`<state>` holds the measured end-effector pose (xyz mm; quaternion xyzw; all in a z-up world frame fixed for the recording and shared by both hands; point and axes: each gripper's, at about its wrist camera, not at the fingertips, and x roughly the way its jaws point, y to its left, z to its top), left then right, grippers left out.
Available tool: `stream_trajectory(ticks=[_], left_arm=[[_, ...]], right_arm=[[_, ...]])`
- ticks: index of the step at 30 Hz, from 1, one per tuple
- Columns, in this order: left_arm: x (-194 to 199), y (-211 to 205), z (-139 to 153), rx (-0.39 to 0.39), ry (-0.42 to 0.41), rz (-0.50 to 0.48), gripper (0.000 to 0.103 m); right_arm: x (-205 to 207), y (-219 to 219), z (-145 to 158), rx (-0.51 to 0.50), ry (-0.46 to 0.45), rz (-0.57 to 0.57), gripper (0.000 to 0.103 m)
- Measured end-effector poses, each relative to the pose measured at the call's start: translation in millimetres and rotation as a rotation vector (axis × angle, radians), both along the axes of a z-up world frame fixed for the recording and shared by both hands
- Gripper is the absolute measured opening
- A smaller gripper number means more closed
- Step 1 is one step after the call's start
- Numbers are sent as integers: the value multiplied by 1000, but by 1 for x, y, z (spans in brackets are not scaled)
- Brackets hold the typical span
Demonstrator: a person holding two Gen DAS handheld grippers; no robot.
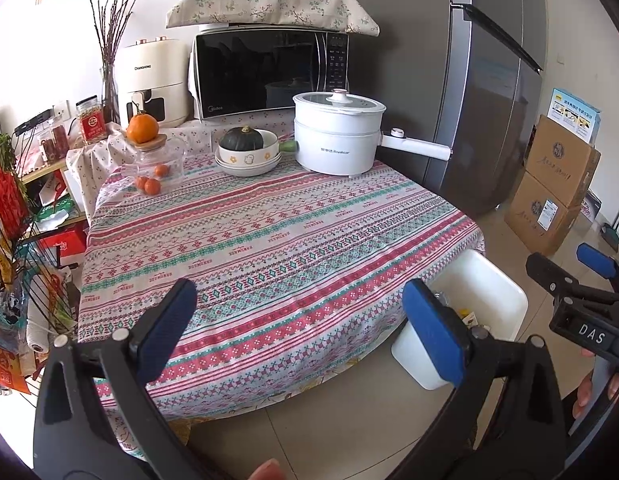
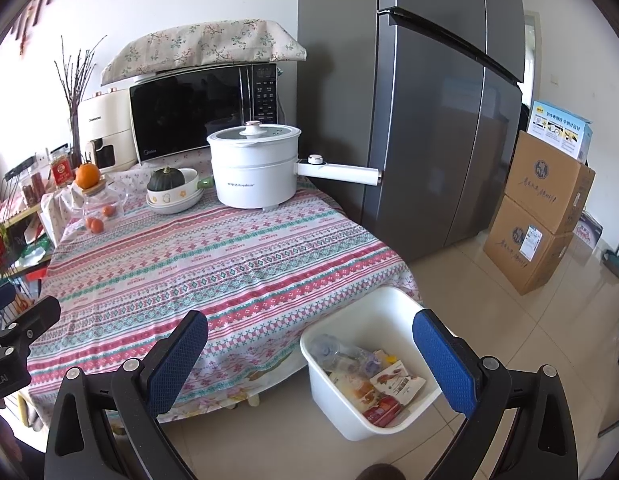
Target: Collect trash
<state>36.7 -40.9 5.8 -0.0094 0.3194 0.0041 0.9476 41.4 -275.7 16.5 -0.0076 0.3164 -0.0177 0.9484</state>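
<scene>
A white plastic bin [image 2: 393, 308] stands on the floor at the table's near right corner; it also shows in the left wrist view [image 1: 493, 284]. It holds trash: a crumpled clear bottle [image 2: 329, 350], a snack packet [image 2: 397, 382] and a red wrapper [image 2: 383, 412]. My left gripper [image 1: 301, 328] is open and empty above the table's near edge. My right gripper [image 2: 309, 360] is open and empty, above the bin and the table corner. The right gripper shows at the right edge of the left wrist view [image 1: 581, 280].
The striped tablecloth [image 1: 269, 240] covers the table. At its far end stand a white electric pot [image 1: 337, 136], bowls with a squash [image 1: 245, 148] and a glass jar with oranges [image 1: 153, 160]. A fridge [image 2: 429, 100] and cardboard boxes [image 2: 537, 216] stand to the right.
</scene>
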Motion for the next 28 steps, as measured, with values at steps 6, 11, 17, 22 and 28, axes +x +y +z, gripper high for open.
stream_trajectory(ticks=[6,11,17,22,28], left_arm=[[1,0,-1,-3,7,0,102],[1,-1,-2,-6,11,-2,102],[0,0,-2,-15,14,0,102],[1,0,-4,-23,26,-3,102],[3,1,-7,-58,57,-11,102]], right_arm=[[-1,-1,0,2,-3,0,103],[-1,1,1,-4,-8,4,103],[-2,3,3,-9,-20,7,103],[-2,3,3,-13,-22,7,103],[-3,3,3,-13,-25,9,103]])
